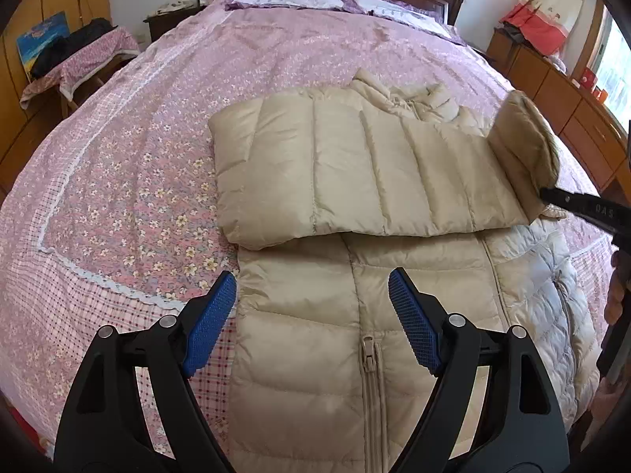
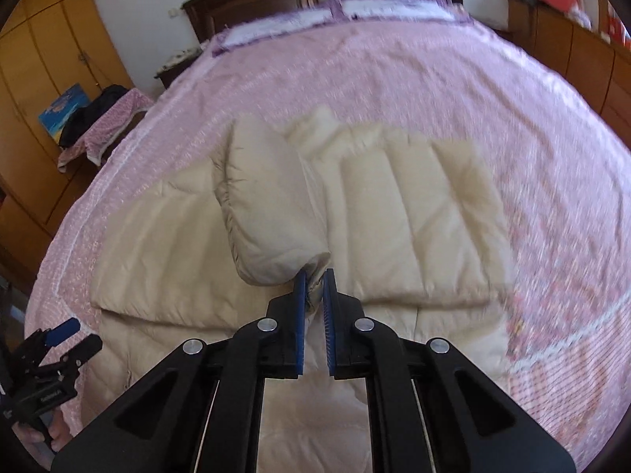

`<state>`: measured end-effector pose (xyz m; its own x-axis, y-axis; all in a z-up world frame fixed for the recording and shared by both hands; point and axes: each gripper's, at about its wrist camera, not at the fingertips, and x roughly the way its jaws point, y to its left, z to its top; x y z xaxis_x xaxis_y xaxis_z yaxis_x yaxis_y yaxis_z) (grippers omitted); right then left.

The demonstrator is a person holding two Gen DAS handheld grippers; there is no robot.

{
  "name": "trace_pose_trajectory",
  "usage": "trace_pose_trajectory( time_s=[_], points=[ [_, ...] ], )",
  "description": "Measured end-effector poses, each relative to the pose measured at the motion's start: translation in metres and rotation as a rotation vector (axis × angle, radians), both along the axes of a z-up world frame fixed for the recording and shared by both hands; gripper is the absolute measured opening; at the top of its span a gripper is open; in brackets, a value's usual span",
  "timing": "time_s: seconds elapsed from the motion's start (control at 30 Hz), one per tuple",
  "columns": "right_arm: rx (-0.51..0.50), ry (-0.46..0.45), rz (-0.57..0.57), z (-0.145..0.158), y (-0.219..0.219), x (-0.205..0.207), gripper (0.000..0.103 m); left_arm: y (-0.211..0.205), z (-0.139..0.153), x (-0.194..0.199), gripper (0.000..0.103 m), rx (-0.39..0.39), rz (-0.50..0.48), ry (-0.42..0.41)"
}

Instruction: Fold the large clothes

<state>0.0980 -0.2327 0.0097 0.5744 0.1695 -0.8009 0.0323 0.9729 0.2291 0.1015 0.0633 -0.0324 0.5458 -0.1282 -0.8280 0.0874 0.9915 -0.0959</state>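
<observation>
A beige quilted puffer jacket (image 1: 355, 205) lay on the pink floral bedspread (image 1: 130, 181), one sleeve folded flat across its zipped front. The right gripper (image 2: 314, 276) pinched the other sleeve's cuff (image 2: 276, 213), lifting it; the left gripper (image 1: 311, 299) hovered spread wide, empty.

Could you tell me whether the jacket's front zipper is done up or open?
Done up, where visible: the zipper on the jacket runs closed below its pull. Higher up, the folded-over part hides it.
</observation>
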Motion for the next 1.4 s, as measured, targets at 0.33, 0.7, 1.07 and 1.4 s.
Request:
trace_pose_trajectory(
  time_s=[0.33, 0.7, 1.07, 1.4],
  points=[
    [-0.012, -0.022, -0.054, 0.004, -0.038, -0.024, 0.048, -0.004, -0.004, 0.007, 0.079, 0.022, 0.001, 0.012],
    [-0.079, -0.033, -0.069, 0.009, -0.049, 0.011, 0.061, -0.011, 0.000, 0.010, 0.079, 0.047, 0.004, 0.007],
    [-0.078, 0.004, -0.041, -0.004, -0.035, 0.034, 0.016, -0.018, 0.001, 0.017, 0.079, 0.067, -0.007, -0.005],
    [-0.172, -0.310, -0.044, 0.116, -0.040, 0.000, 0.007, -0.021, -0.013, 0.029, 0.079, 0.137, 0.026, 0.015]
  ],
)
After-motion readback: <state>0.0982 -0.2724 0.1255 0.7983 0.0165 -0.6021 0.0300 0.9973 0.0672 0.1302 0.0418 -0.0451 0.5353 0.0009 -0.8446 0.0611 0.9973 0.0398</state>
